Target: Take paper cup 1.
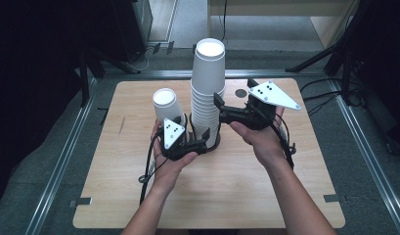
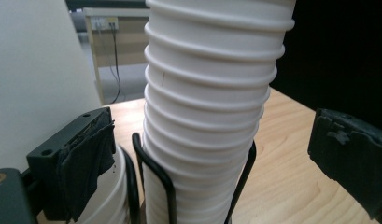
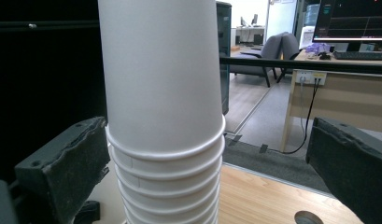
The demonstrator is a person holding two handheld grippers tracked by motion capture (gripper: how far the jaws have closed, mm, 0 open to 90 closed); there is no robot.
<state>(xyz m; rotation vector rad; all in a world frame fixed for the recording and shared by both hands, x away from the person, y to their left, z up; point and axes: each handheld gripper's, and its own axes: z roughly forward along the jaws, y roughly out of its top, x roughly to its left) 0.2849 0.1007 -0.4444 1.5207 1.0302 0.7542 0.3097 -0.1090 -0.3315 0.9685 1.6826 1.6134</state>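
Note:
A tall stack of upturned white paper cups [image 1: 207, 88] stands mid-table in a black wire holder [image 1: 213, 143]. My left gripper [image 1: 203, 142] is open low around the stack's base. In the left gripper view the ribbed stack [image 2: 212, 93] sits between the left gripper's [image 2: 216, 163] spread jaws without touching them, and the wire holder [image 2: 156, 175] rings it. My right gripper [image 1: 218, 106] is open higher up, at the stack's right side. In the right gripper view the stack [image 3: 163, 93] stands between the right gripper's [image 3: 207, 163] parted pads, with gaps on both sides.
A shorter white cup stack [image 1: 166, 104] stands just left of the tall one, close to my left gripper's jaw [image 2: 34, 84]. A round hole [image 1: 241, 93] lies in the wooden table [image 1: 285, 186] behind my right gripper. Tripod legs and a desk stand beyond the far edge.

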